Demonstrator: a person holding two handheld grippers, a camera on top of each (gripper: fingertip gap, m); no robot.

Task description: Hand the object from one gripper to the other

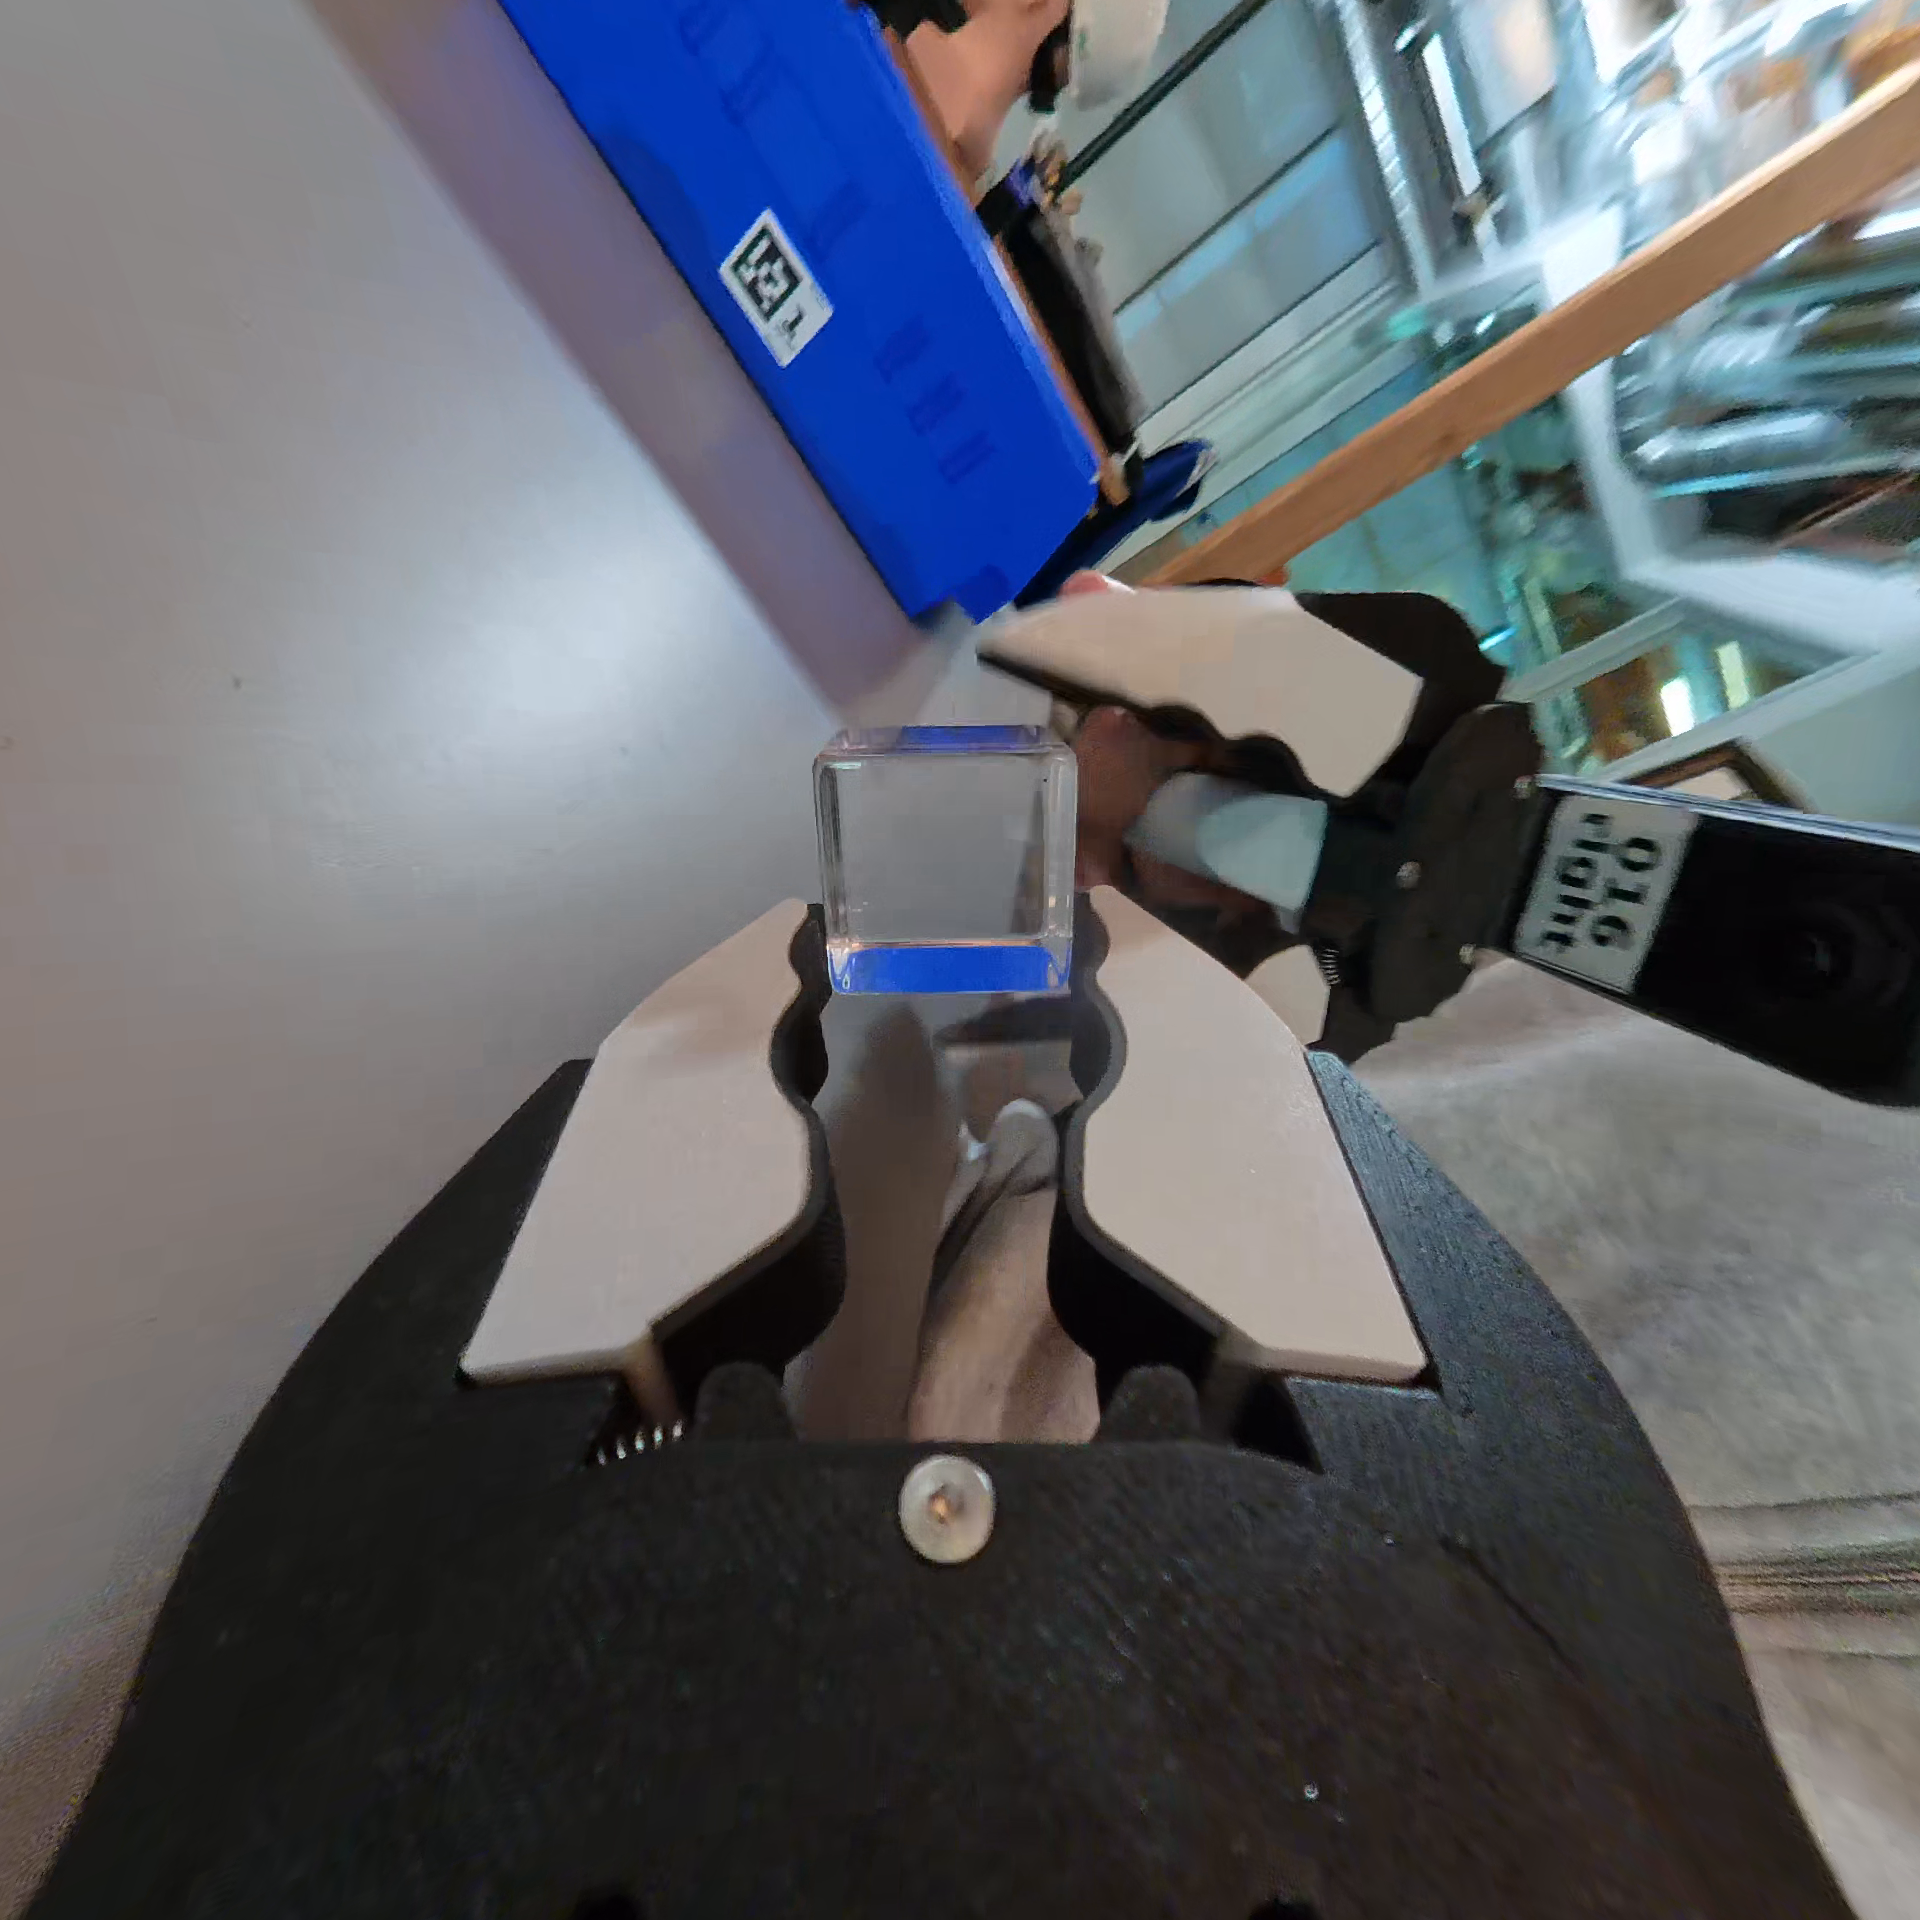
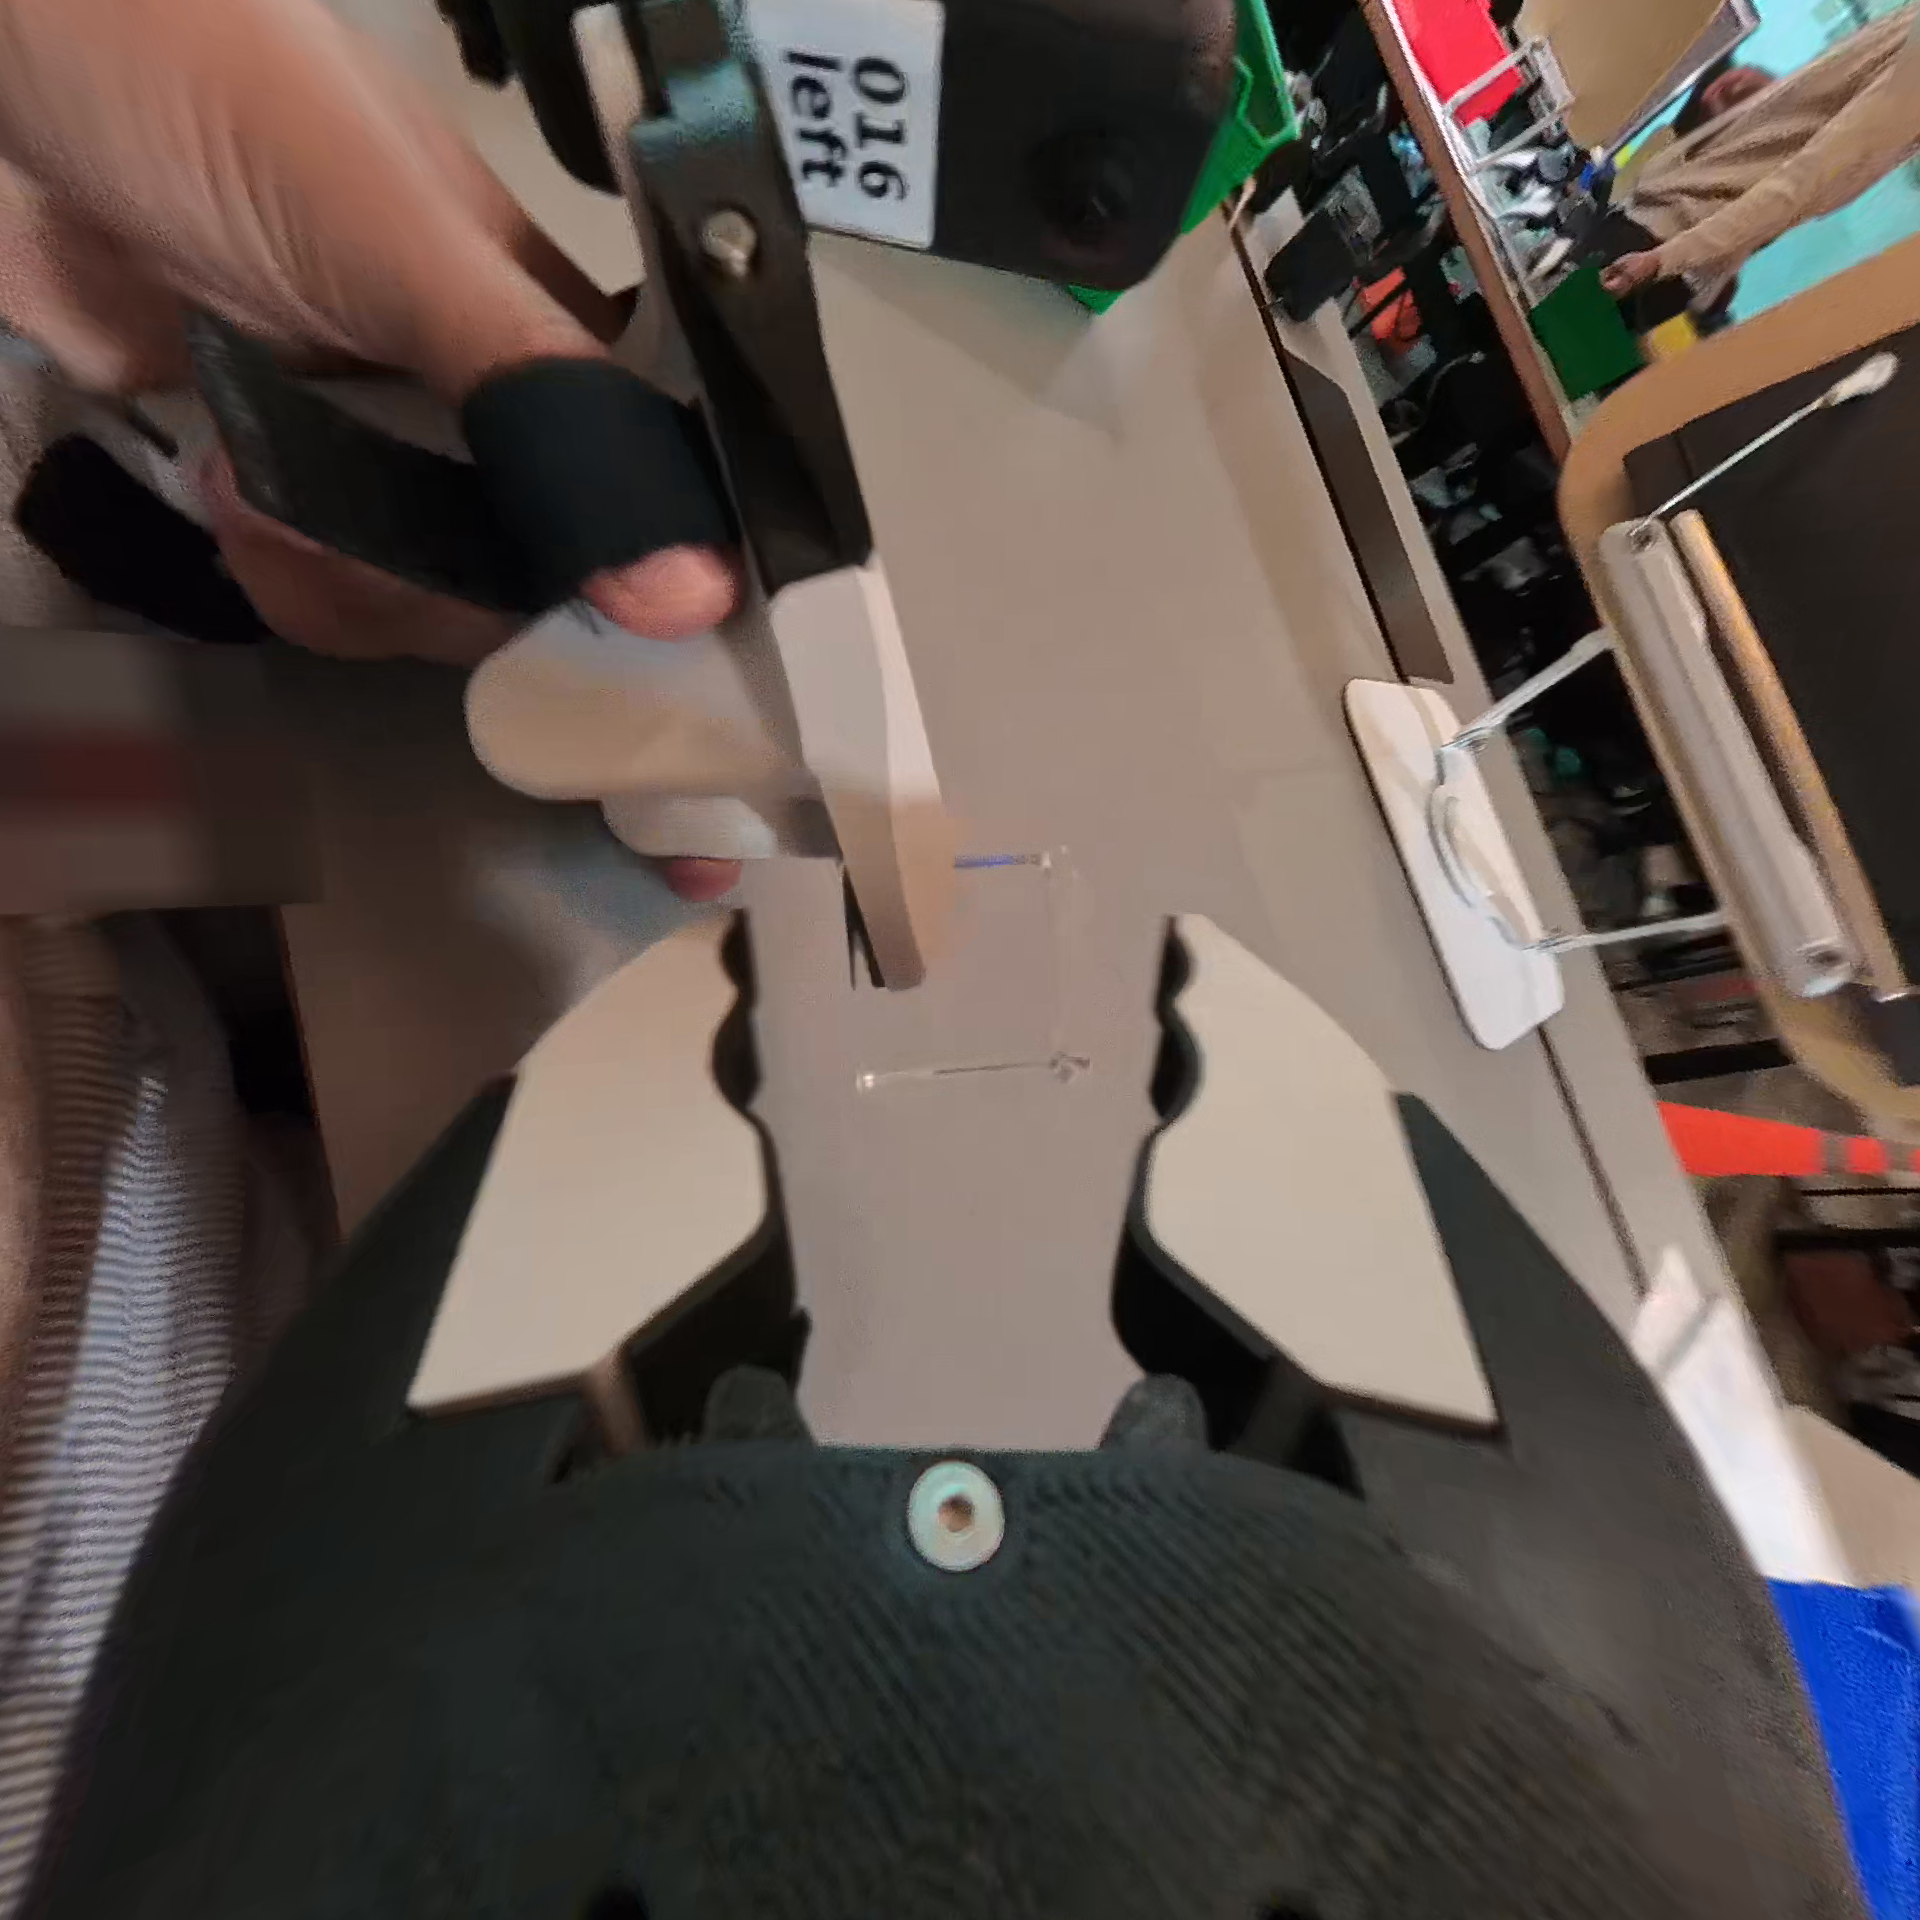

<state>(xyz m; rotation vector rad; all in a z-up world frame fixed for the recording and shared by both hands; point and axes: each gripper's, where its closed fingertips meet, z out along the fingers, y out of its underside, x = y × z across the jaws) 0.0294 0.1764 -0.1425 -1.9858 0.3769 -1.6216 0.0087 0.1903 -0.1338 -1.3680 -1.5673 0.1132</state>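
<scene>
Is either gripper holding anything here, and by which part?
The left gripper pinches the clear plastic cube by its two opposite side faces, near its lower end. The right gripper is open beside it and holds nothing.

Pale grey table (image 1: 312,623) with a smooth surface. A blue crate (image 1: 831,260) stands on it, at its far edge.

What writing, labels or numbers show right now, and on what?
White label on the right gripper: printed text, not quoted.
White label on the left gripper: same.
White sticker on the blue bin: black square code, one small character.
Blue bin's side: raised marks, too blurred to read.
</scene>
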